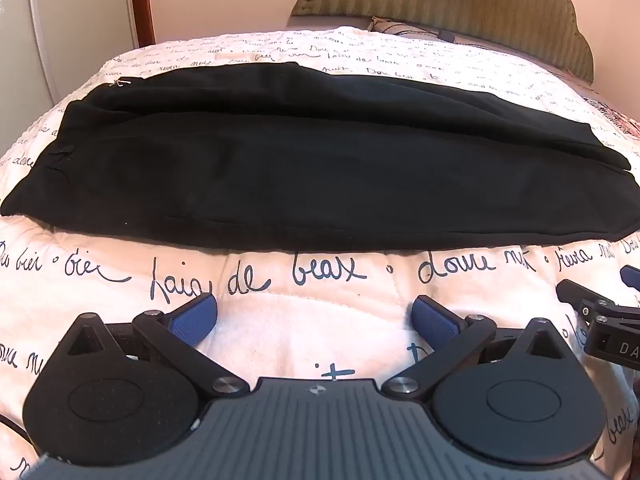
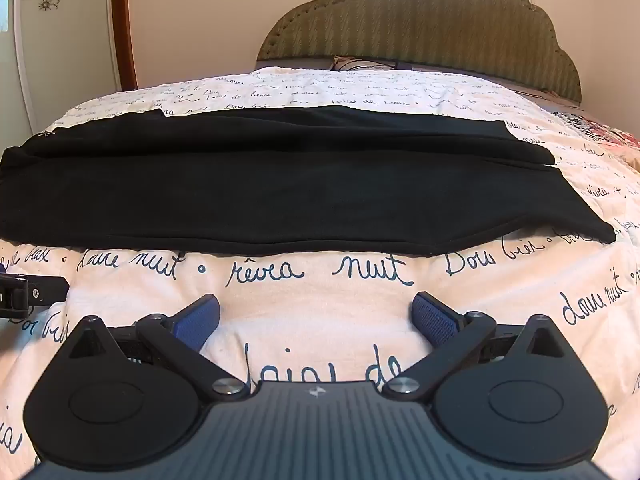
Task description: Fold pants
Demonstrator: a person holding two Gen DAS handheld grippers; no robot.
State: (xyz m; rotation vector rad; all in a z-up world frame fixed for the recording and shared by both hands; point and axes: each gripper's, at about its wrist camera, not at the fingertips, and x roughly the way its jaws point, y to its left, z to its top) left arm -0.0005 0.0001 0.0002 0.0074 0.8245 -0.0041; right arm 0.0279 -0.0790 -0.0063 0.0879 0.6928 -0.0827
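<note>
Lying crosswise on the bed, the black pants [image 1: 312, 172] are stretched out flat on a white quilt [image 1: 320, 312] printed with dark cursive script, one leg folded over the other so the garment forms a long dark band with a seam line running along its length. Seen from the left wrist view, the waist end with a small metal fastener sits toward the left, and the narrower leg end tapers off to the right. Nearer the cameras than the pants, the left gripper [image 1: 314, 316] hangs over bare quilt with its blue-padded fingers [image 1: 192, 318] spread as wide as they go, nothing between them and no contact with the cloth. The right gripper [image 2: 316, 316] is in the same posture just beside it, jaws fully apart and empty, over the printed quilt short of the pants' near edge. Each gripper shows at the edge of the other's view, so the two are side by side. Beyond the pants, a padded olive-green headboard [image 2: 420, 16] with a scalloped top rises against a pale wall, and a patterned pillow [image 2: 360, 62] lies at its foot. A wooden door frame [image 2: 122, 24] stands at the left.
</note>
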